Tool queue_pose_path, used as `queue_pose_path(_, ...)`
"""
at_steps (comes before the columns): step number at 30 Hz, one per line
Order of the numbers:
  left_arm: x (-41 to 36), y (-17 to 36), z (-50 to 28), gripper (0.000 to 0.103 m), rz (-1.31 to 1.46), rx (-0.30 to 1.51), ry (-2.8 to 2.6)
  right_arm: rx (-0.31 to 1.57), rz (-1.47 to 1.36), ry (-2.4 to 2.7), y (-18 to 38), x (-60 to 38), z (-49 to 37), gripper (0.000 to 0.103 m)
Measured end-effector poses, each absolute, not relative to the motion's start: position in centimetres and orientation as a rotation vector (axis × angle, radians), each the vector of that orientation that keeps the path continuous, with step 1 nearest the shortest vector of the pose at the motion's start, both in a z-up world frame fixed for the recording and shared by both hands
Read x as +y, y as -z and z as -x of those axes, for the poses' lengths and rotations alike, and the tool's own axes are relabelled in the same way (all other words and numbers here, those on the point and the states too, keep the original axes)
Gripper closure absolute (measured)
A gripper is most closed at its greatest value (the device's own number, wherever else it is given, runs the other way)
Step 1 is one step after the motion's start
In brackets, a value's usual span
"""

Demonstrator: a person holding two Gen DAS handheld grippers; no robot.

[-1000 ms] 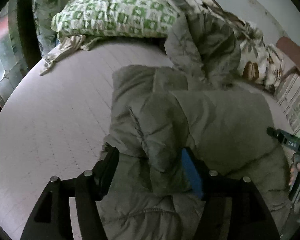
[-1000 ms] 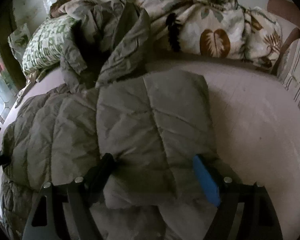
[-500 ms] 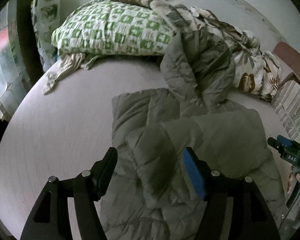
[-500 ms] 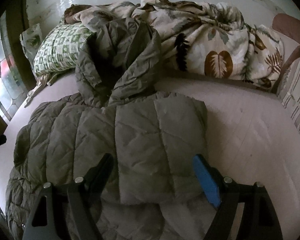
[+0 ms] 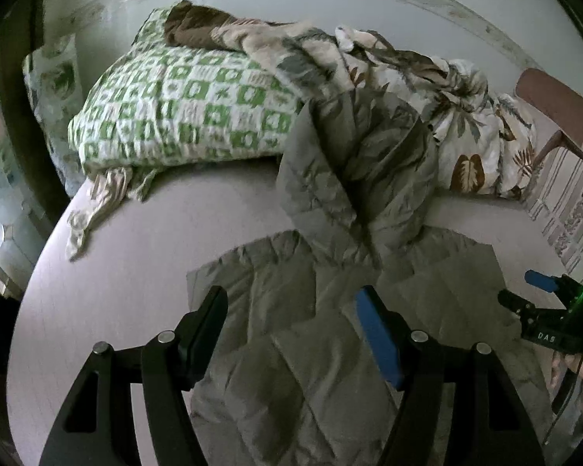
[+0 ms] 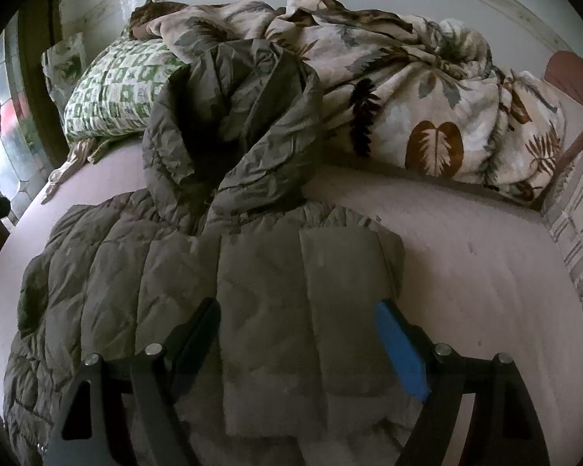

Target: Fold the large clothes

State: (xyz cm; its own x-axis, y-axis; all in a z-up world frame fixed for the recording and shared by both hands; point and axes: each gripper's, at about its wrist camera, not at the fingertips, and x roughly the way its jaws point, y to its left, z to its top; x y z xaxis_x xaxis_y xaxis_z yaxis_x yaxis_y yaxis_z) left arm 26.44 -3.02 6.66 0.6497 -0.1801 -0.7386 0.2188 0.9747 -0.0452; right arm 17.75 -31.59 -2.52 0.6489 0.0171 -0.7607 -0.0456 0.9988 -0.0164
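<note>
Big olive puffer jacket (image 6: 182, 283) lies flat on the bed (image 6: 466, 272) right under both claws, hood (image 5: 361, 178) bunched up ahead of them. Leaf-print blanket (image 6: 427, 89) and green pillow (image 5: 175, 112) sit farther ahead. Left gripper (image 5: 291, 310) and right gripper (image 6: 295, 322) both hang wide apart above it, gripping nothing.

Jacket (image 6: 182, 283): your olive quilted cloth, puffy, faint sheen, creased hood.
Mattress (image 5: 136, 256): pale matt cloth, fine woven grid.
Pillow (image 5: 182, 108): green-and-white printed cotton, crinkled.
Blanket (image 6: 427, 89): soft leaf-print cloth, rumpled.
Gripper fingers (image 6: 198, 334): your matt black plastic, one blue pad.
</note>
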Motion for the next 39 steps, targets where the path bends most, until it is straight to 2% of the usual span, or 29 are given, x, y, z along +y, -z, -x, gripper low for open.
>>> queue_pose_path(11, -5.4, -6.8, -31.5, 0.033, -0.092, 0.85, 0.245, 0.887, 0.0, -0.085, 1.5, -31.8, -23.1, 0.019)
queue_pose_path(21, -7.0, -4.2, -36.9, 0.032, -0.102, 0.791, 0.197, 0.859, -0.034, -0.129, -0.8, -32.1, -29.9, 0.019)
queue_pose_path(24, -7.9, -3.2, -38.2, 0.032, -0.145, 0.787, 0.199, 0.871, -0.041, -0.125, -0.8, -32.6, -31.9, 0.016)
queue_pose_path(27, -8.6, -2.3, -39.3, 0.027, -0.194, 0.776, 0.192, 0.884, -0.027, -0.127, -0.5, -32.9, -34.1, 0.014)
queue_pose_path(36, -9.1, 0.2, -43.0, 0.022, -0.193, 0.791, 0.186, 0.892, -0.041, -0.134, 0.9, -33.5, -39.4, 0.012)
queue_pose_path(37, -9.1, 0.5, -43.5, 0.022, -0.188, 0.793, 0.184, 0.896, -0.045, -0.142, 1.1, -33.4, -39.9, 0.011)
queue_pose_path(39, -9.1, 1.0, -44.1, 0.02, -0.179, 0.796, 0.187, 0.897, -0.054, -0.153, 1.5, -33.4, -40.9, 0.0)
